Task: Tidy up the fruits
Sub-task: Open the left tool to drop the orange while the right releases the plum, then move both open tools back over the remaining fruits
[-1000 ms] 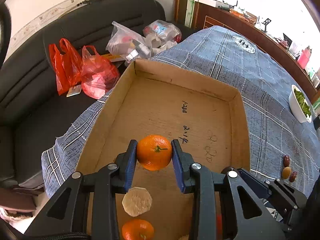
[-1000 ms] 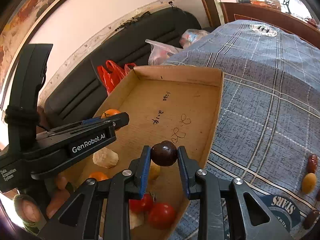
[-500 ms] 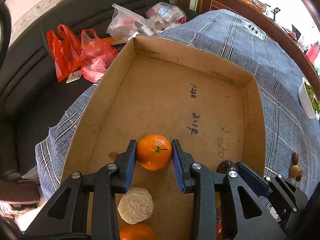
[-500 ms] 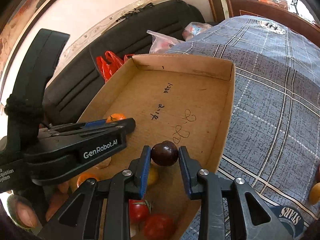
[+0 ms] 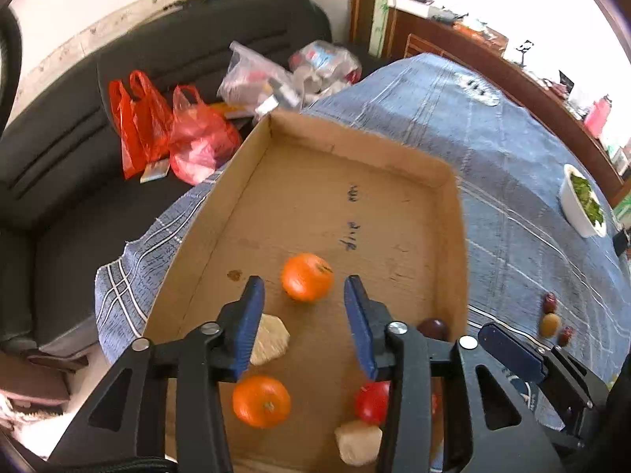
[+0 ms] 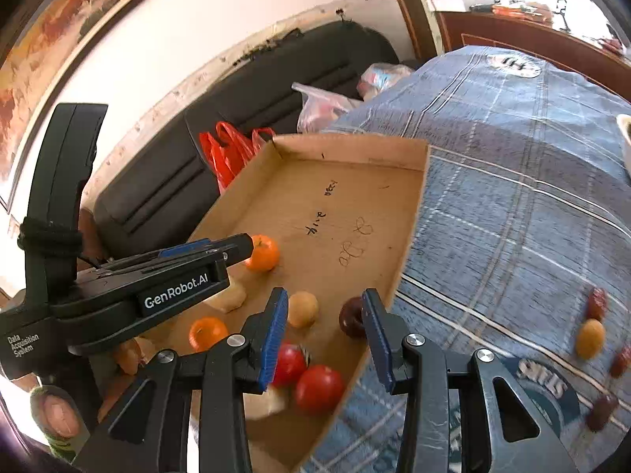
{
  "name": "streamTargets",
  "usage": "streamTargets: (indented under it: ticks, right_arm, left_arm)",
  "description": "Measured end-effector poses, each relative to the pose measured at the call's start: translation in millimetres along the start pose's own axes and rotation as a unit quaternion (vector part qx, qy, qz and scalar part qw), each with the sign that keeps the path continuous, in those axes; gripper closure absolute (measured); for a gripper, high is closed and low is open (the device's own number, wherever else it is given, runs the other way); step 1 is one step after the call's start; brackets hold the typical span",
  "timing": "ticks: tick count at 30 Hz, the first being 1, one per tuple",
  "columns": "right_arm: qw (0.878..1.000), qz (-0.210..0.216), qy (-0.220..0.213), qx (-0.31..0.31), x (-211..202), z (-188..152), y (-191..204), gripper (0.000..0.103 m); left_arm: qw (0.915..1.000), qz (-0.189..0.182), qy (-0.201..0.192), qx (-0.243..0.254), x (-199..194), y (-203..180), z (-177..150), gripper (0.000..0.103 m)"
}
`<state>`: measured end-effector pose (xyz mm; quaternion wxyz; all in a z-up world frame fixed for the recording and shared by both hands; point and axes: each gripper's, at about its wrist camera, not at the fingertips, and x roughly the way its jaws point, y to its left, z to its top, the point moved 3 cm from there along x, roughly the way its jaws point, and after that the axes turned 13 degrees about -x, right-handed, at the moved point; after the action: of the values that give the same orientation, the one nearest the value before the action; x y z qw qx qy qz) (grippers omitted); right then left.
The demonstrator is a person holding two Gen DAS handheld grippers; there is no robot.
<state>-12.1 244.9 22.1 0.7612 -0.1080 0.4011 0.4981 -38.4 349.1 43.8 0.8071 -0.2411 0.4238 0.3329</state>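
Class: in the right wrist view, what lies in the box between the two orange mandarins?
A pale, peeled-looking fruit chunk lies between the far mandarin and the near mandarin, partly hidden behind the left tool.

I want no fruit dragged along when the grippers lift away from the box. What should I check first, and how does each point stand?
1. Left gripper open: ok, jaws spread.
2. Orange free of the left fingers: ok, gaps on both sides.
3. Right gripper open: ok.
4. Dark plum free of the right fingers: cannot tell, it sits close against the right-hand finger.
5. Both fruits inside the cardboard box: ok.
6. Fruits at rest: cannot tell, the orange looks blurred.
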Motion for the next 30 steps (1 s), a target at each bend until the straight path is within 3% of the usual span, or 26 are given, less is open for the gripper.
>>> streamTargets:
  ticks: [15,30]
  right_arm:
    - [0.994,-0.049,-0.041,0.086,-90.0,-66.7,-55.4,0.062]
    - [0.984,-0.088,-0.053,0.147,-136.4,-131.1,-101.3,0.062]
  left_arm:
    - [0.9973,-0.032,-0.030,0.060,-47.1,-47.2,-37.5,0.062]
    - [0.9921,-0.056,-0.007,0.112,-55.4,-88.2,-78.5,0.062]
